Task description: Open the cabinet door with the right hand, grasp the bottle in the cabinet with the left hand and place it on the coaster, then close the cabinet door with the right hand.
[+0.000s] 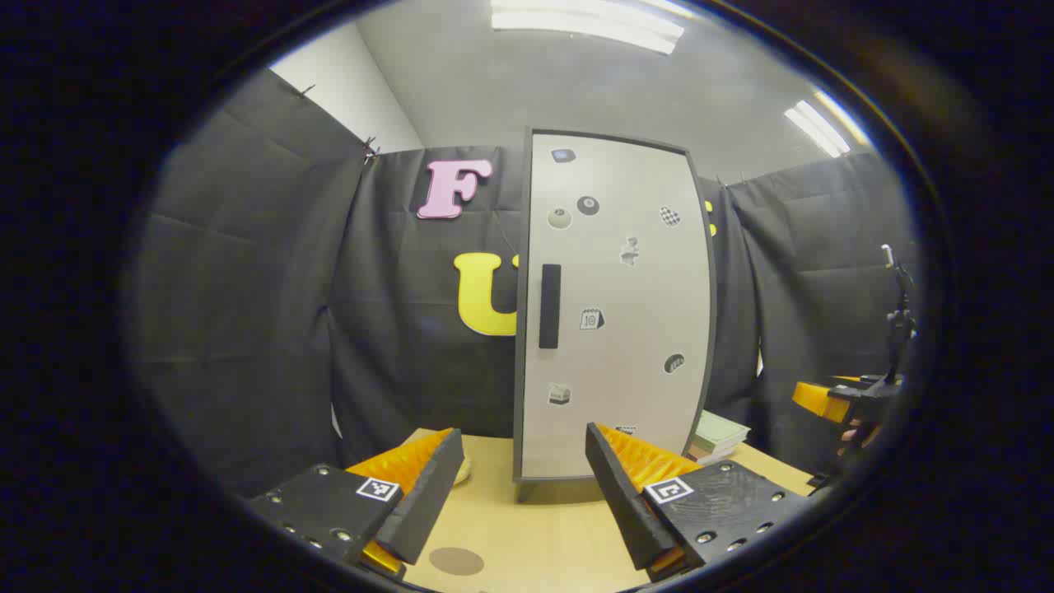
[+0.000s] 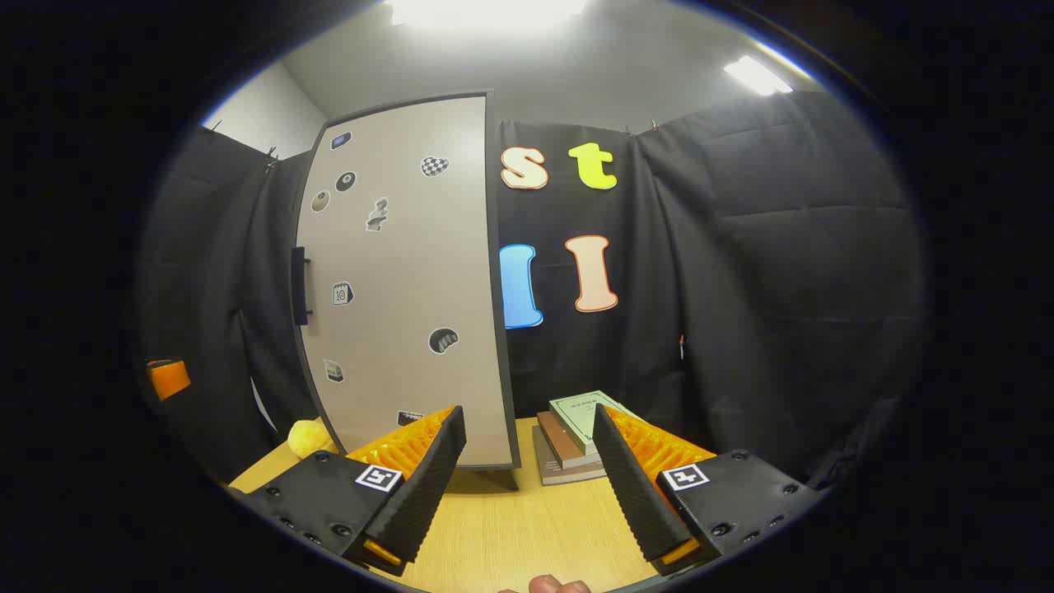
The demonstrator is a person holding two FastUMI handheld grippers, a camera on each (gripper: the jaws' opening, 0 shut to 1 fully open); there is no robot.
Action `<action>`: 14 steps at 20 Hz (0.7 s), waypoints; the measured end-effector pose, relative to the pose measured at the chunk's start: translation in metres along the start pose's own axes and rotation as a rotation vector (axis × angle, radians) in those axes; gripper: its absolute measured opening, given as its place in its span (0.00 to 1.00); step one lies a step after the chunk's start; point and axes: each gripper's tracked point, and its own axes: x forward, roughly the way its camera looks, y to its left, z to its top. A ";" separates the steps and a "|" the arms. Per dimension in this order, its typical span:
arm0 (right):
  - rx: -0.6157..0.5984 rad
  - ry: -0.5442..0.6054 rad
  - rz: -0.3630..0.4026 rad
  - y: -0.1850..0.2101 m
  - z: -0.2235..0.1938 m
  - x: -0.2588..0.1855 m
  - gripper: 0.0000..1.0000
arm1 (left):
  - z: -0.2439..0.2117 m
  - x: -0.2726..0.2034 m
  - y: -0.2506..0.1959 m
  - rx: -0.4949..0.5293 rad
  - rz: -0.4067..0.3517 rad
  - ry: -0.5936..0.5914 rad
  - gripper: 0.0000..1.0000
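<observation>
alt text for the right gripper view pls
A tall pale cabinet with its door shut and a dark handle on the left edge stands on a wooden table. The right gripper, open, points at it; books are stacked beside the cabinet.

Cabinet door [image 1: 613, 305]: smooth matt off-white panel, dark edging, matt black handle [image 1: 549, 305], flat stickers. Table [image 2: 510, 527]: light wood-grain, low sheen. Left gripper [image 1: 523, 486] and right gripper [image 2: 527, 473]: finely ribbed black fingers [image 2: 424, 486], ridged orange plastic backing, matt black bodies. Booth wall [image 2: 782, 272]: creased matt black cloth. Books [image 2: 576, 432]: paper covers.
</observation>
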 end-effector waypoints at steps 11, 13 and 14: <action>-0.014 0.019 0.024 0.023 -0.004 0.002 0.99 | -0.023 -0.005 0.022 -0.054 0.026 0.059 0.88; -0.010 0.022 0.023 0.024 -0.004 0.003 0.94 | -0.026 -0.005 0.021 -0.057 0.021 0.066 0.88; -0.007 0.020 0.021 0.025 -0.002 0.004 0.94 | -0.025 -0.004 0.021 -0.057 0.017 0.066 0.92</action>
